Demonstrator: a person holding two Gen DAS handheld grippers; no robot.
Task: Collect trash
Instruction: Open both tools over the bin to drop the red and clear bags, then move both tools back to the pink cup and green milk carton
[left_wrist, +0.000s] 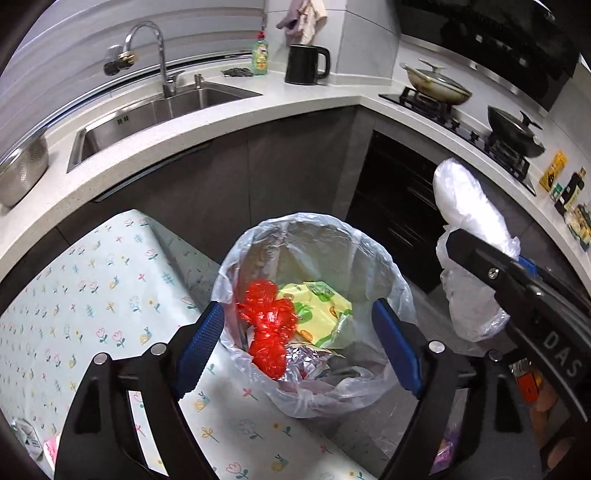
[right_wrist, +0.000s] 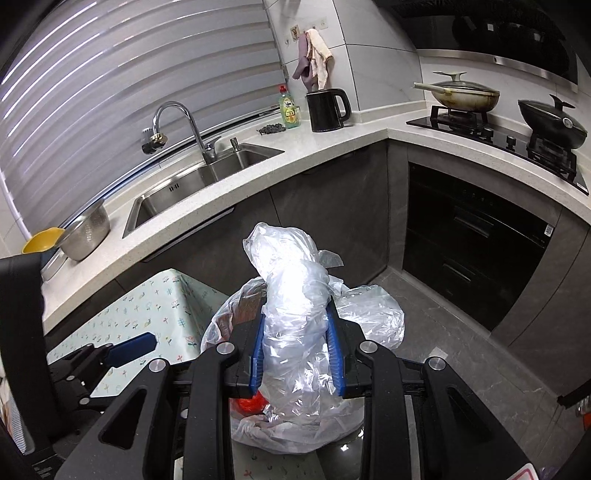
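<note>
left gripper (left_wrist: 299, 347) wide open over bin (left_wrist: 314, 254), empty. right gripper (right_wrist: 298, 350) clamps clear bag (right_wrist: 295, 295) beside bin (probably above rim). risk: early release, light bag drifts onto floor.

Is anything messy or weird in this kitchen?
Not much. A dark crumbly clump lies loose on the counter beside the green soap bottle, like something spilled or a scrubber left out. The bin's clear liner hangs crumpled and uneven over the rim. Pots, kettle and sink look tidy.
</note>
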